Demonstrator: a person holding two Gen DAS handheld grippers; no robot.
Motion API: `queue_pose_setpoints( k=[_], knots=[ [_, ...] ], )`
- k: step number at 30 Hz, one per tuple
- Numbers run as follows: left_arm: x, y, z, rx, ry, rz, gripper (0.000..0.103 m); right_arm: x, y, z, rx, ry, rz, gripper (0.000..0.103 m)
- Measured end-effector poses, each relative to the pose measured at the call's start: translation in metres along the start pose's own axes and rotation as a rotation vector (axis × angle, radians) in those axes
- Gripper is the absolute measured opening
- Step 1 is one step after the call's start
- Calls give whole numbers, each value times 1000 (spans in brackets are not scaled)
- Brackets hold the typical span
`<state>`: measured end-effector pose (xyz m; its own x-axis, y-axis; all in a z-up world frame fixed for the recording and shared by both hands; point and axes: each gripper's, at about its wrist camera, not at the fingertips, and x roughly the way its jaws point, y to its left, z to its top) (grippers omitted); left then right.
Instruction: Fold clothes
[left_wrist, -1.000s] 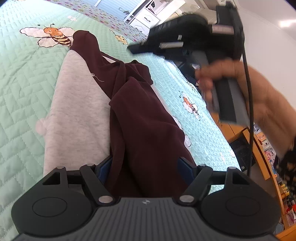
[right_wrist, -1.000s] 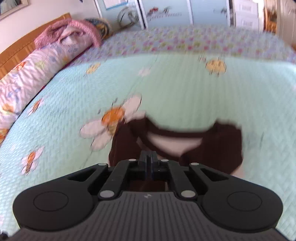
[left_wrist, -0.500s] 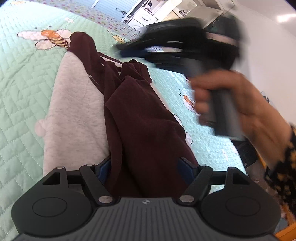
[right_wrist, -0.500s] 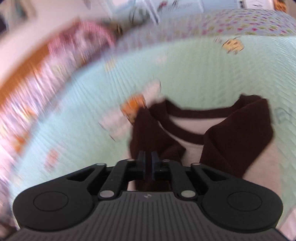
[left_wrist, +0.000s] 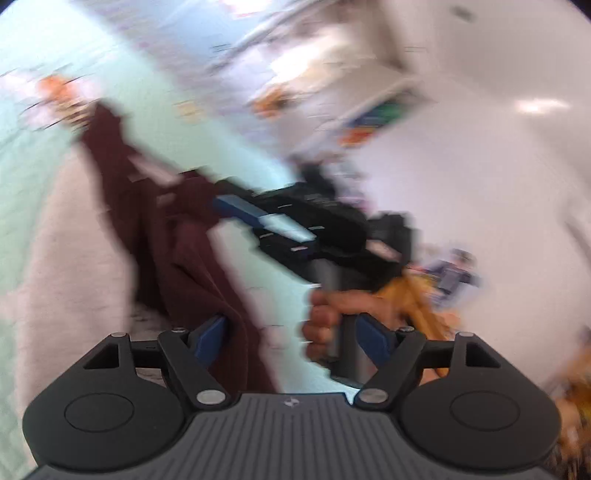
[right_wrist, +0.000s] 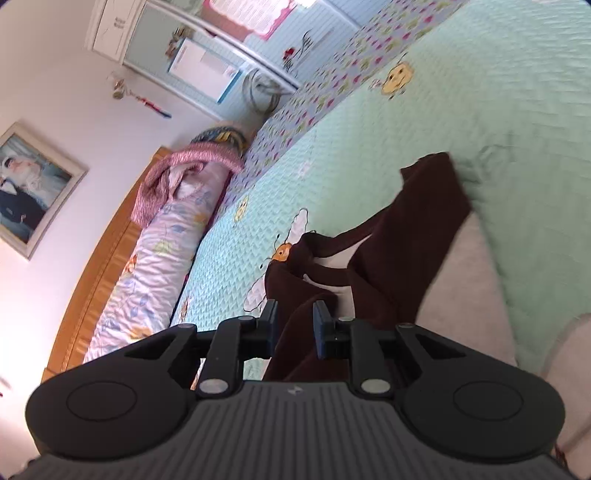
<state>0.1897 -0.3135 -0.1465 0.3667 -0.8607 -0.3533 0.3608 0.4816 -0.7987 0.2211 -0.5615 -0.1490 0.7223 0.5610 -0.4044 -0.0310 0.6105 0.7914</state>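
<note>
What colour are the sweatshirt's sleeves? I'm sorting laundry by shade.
Dark maroon sleeves on a light grey body, clearest in the right wrist view.

Sweatshirt (right_wrist: 399, 254): grey body, dark maroon sleeves and collar band. Lies on the mint quilted bed, collar end far, sleeves folded inward over the body, cloth bunched and creased.

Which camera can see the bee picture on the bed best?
The right wrist view. The bee on the green quilt is sharp there, beside the maroon shirt. In the left wrist view it is only an orange blur.
</note>
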Motion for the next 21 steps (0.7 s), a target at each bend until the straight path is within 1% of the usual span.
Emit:
queue_pose_setpoints(
  k=[1,4,5,6,7,9,10,12,13,14,15,16,17,18,19,20,21],
  knots=[
    [-2,0,2,-11,-3,33,78,7,-3,2,-3,12,2,23],
    [-22,-7,-3,23,-32,190,78,30,-20,3,47,53,-11,28],
    [-30,-8,-7,25,-49,252,78,35,-25,1,54,63,-18,28],
    [-38,-10,-10,27,-78,285,78,37,-29,-1,67,66,-22,28],
    [-44,-15,-11,35,-106,279,78,40,-34,-3,80,67,-25,28],
    [-50,-30,-10,63,-140,204,78,31,-38,-6,119,36,20,28],
    [-48,-37,-6,77,-150,163,79,27,-40,-8,139,20,44,31],
    [-33,-47,8,92,-153,117,79,6,-35,-15,149,-8,107,32],
    [-20,-48,15,99,-141,98,83,-4,-32,-18,153,-21,139,33],
    [-3,-43,23,105,-121,75,88,-12,-33,-22,156,-25,150,38],
    [14,-34,30,100,-92,73,88,-20,-34,-25,160,-29,160,42],
    [33,-16,35,69,-41,127,88,-28,-35,-29,163,-32,170,52],
    [52,2,39,37,10,180,87,-27,-43,-32,154,-15,125,56],
    [70,20,43,5,62,233,84,-26,-51,-35,145,3,75,54],
    [83,35,46,-10,90,258,69,-25,-58,-38,136,21,25,34],
    [80,40,44,9,63,219,70,-29,-64,-39,149,14,-3,14],
    [74,39,43,5,50,200,70,-36,-66,-38,176,0,-19,14]
  ],
)
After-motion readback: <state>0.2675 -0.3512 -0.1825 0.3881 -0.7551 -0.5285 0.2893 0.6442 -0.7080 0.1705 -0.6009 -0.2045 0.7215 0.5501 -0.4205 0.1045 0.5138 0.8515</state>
